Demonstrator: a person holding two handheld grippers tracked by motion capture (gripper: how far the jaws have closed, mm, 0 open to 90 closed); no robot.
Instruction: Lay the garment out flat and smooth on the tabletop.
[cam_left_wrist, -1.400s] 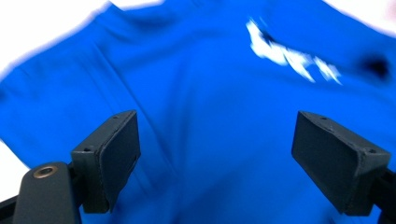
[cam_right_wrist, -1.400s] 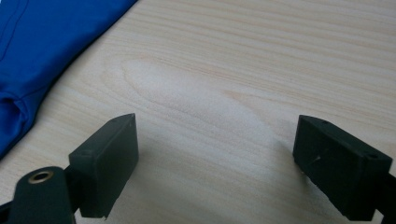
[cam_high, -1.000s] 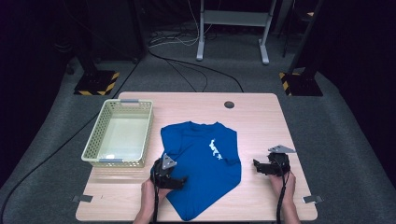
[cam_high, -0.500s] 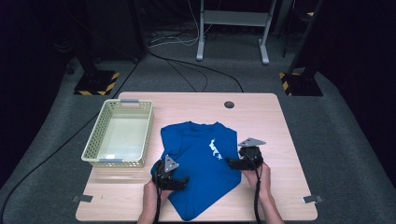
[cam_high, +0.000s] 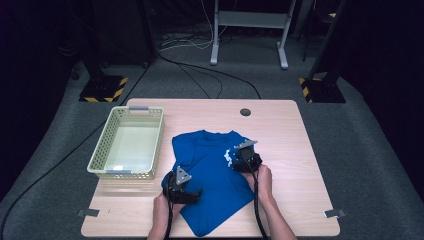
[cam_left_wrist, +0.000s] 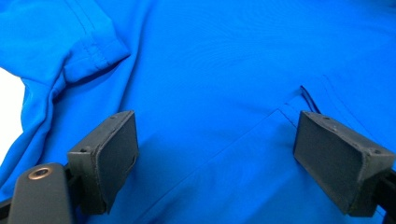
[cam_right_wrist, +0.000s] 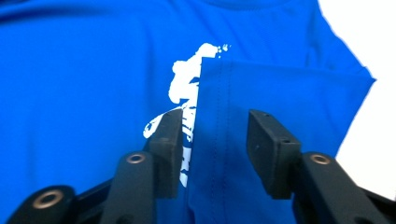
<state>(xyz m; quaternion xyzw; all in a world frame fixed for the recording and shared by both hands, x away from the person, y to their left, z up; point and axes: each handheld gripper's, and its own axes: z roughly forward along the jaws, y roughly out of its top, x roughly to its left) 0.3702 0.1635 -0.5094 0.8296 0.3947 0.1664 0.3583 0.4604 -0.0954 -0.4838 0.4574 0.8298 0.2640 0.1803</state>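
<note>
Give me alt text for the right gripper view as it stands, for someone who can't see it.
The right gripper has its two black jaws either side of the folded-over sleeve edge of a blue fabric T-shirt with a white print. The jaws have just been closing, but a gap remains.

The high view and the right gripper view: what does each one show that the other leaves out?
The high view takes in the table, the pale basket, the left gripper and both hands. The right gripper view gives a close look at a folded sleeve edge between the right gripper jaws, which have just been closing. Both show the blue T-shirt and its white print.
</note>
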